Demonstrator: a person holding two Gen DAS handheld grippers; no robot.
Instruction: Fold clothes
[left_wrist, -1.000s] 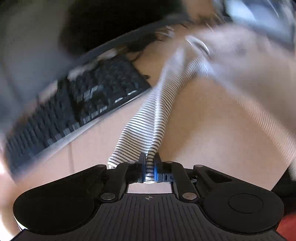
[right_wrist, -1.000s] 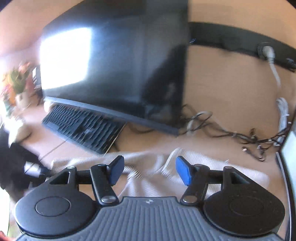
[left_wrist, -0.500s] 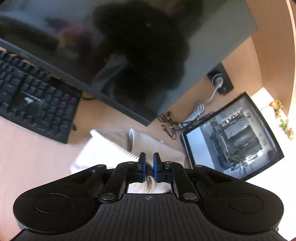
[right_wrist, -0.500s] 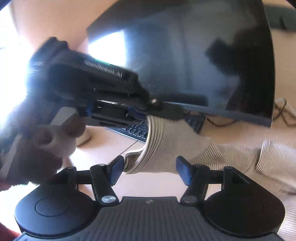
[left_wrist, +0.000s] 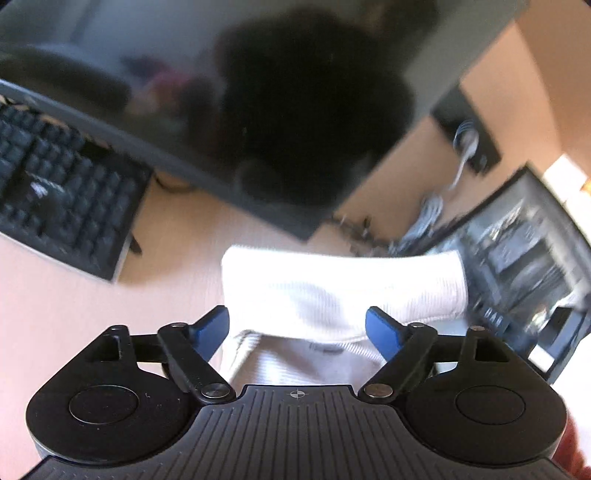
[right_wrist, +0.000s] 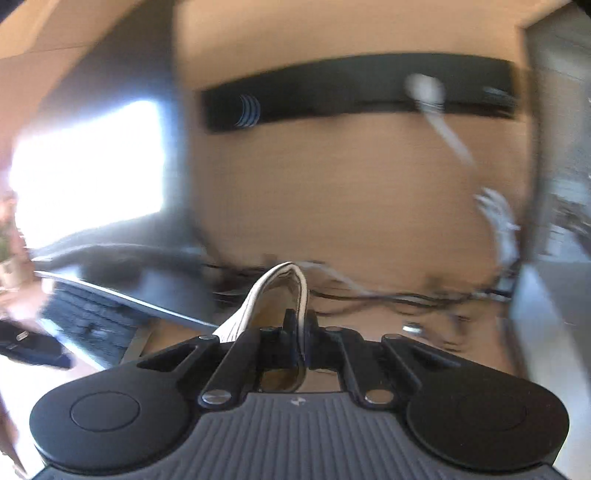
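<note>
We have the left gripper (left_wrist: 297, 328) spread wide, blue pads clear of the white ribbed knit garment (left_wrist: 343, 291), which lies folded on the light wooden desk (left_wrist: 66, 295) between them and on toward 12 o'clock. Right gripper (right_wrist: 300, 341) is pinched on a striped fold of it. Black keyboard (left_wrist: 62, 199) at 10 o'clock, dark monitor (left_wrist: 258, 92) at 12.

A light wooden desk (left_wrist: 173, 229) carries a black keyboard (left_wrist: 62, 199), a monitor (left_wrist: 258, 92) and a striped garment (left_wrist: 332, 291).
</note>
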